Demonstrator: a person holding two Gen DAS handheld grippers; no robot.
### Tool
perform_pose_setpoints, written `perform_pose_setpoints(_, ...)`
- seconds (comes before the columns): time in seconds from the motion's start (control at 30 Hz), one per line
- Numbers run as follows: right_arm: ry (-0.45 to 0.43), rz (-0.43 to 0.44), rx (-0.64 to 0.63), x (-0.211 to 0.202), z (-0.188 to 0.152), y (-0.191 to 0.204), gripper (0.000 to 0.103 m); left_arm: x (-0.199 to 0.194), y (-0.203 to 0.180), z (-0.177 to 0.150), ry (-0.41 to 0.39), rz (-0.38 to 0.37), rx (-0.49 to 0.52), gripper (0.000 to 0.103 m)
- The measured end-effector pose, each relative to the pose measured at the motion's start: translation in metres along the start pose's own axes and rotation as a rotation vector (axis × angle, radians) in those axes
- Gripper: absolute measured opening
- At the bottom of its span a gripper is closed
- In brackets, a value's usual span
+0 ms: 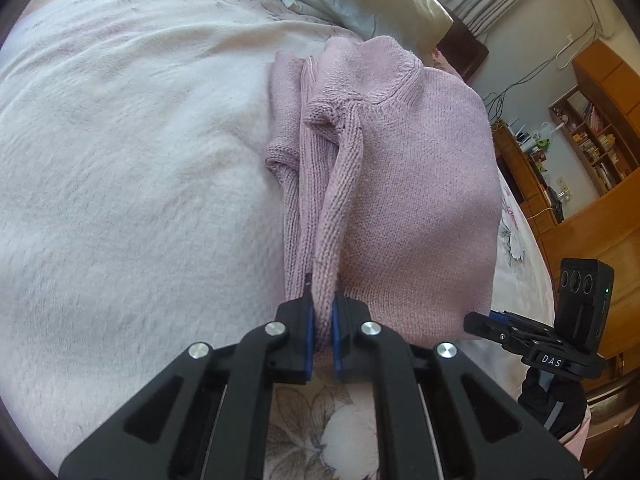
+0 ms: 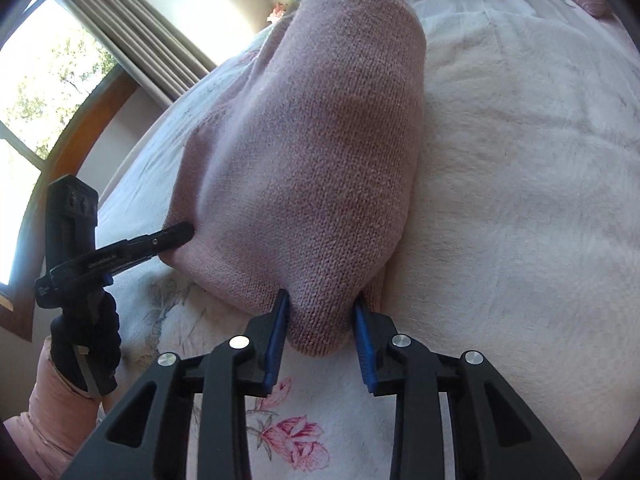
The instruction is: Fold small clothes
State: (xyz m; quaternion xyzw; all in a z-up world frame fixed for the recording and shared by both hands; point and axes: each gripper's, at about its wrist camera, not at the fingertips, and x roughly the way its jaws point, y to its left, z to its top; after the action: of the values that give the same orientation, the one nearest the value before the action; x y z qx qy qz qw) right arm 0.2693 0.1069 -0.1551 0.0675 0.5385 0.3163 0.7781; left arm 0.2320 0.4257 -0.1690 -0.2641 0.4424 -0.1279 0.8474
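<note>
White floral bedspread [image 1: 120,160]; pink knit sweater [image 1: 420,180] on it. Left gripper [image 1: 322,332] clamps sweater fold. Right gripper [image 2: 322,324], labelled "DAS", pinches corner.

The only lettering that reads clearly is "DAS", in pale capitals on a small dark plate on the black frame of the right tool [image 1: 478,322], seen from the left wrist view; the plate sits just below the boxy camera module [image 1: 584,292] mounted on that tool. In the right wrist view, the left tool [image 2: 186,232] carries a line of pale print along its black arm, below its own camera module [image 2: 76,204], but the letters are too small and blurred to read. No other text or numbers can be read.
</note>
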Motion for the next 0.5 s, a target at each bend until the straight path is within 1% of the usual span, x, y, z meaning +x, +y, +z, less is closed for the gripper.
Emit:
perform_pose_setpoints(0.03,0.005,0.001,-0.009,-0.004,0.003,0.001,0.039,-0.005,-0.002,0.002,0.005,-0.001,0.014,0.013)
perform_pose_setpoints(0.07,-0.001,0.003,-0.011,-0.011,0.005,0.003,0.047,-0.012,-0.002,0.003,0.0,0.006,0.023,0.017)
perform_pose_setpoints(0.1,-0.019,0.002,-0.017,-0.019,0.009,0.003,0.055,-0.02,-0.003,0.007,-0.015,0.018,0.032,0.029)
perform_pose_setpoints(0.13,-0.042,-0.007,-0.028,-0.029,0.01,0.001,0.058,-0.028,-0.005,0.013,-0.042,0.03,0.039,0.036)
perform_pose_setpoints(0.17,-0.06,-0.017,-0.034,-0.036,0.012,-0.002,0.06,-0.035,-0.005,0.02,-0.067,0.029,0.041,0.037)
perform_pose_setpoints(0.23,-0.077,-0.012,-0.031,-0.043,0.023,-0.009,0.06,-0.042,-0.006,0.042,-0.104,0.032,0.039,0.039)
perform_pose_setpoints(0.27,-0.08,-0.016,-0.024,-0.043,0.028,-0.012,0.06,-0.041,-0.008,0.054,-0.115,0.031,0.033,0.04)
perform_pose_setpoints(0.33,-0.083,-0.027,-0.017,-0.04,0.038,-0.016,0.06,-0.03,-0.011,0.083,-0.117,0.021,0.02,0.046)
perform_pose_setpoints(0.4,-0.083,0.0,0.002,-0.035,0.045,-0.022,0.06,-0.01,-0.019,0.109,-0.1,0.048,0.018,0.048)
perform_pose_setpoints(0.5,-0.09,0.011,0.012,-0.029,0.046,-0.027,0.06,0.029,-0.022,0.139,-0.034,0.091,0.009,0.05)
